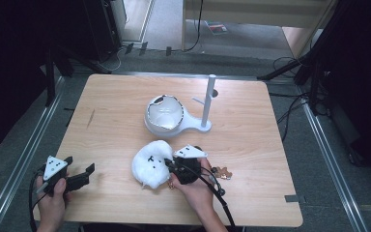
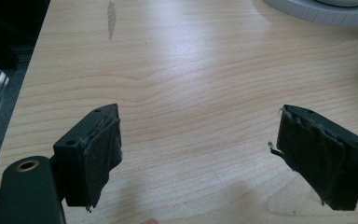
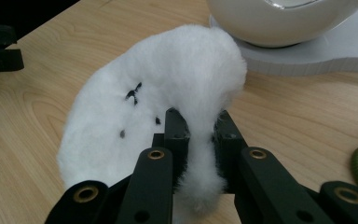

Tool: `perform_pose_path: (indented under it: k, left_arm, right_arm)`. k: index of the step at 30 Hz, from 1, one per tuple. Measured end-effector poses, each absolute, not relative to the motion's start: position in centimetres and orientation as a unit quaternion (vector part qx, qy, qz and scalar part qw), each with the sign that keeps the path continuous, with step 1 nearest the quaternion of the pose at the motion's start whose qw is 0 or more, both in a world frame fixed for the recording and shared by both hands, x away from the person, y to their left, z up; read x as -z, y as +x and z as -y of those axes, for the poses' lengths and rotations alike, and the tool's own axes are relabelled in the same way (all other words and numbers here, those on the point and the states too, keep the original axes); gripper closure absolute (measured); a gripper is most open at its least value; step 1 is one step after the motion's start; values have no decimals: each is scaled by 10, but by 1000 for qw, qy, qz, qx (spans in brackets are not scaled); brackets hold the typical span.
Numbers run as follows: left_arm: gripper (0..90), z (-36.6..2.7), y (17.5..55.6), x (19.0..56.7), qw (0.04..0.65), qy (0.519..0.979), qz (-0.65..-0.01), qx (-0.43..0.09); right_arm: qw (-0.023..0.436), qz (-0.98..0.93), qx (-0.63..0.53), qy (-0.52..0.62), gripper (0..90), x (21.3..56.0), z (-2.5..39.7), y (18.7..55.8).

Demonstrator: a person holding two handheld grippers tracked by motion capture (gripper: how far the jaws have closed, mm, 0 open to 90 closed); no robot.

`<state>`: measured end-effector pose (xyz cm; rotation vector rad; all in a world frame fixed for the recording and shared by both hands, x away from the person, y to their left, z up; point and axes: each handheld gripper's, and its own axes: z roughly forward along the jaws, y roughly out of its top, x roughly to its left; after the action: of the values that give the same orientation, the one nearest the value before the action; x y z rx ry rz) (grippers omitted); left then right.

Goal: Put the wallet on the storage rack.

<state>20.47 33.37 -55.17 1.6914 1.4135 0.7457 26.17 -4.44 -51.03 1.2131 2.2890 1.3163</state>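
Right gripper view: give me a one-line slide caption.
Right gripper pinches the edge of a white fluffy pad lying beside the white bowl.

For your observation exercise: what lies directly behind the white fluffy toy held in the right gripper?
Behind the white fluffy toy sits a white bowl on a flat white base. The toy covers part of the base's near edge, and the bowl's contents cannot be made out.
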Motion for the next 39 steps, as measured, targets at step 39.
perform_pose_path:
  k: [39]
  left_arm:
    - [146, -334, 205, 552, 397, 667, -558, -294]
  right_arm:
    - [192, -724, -488, 448, 804, 436, 88, 280]
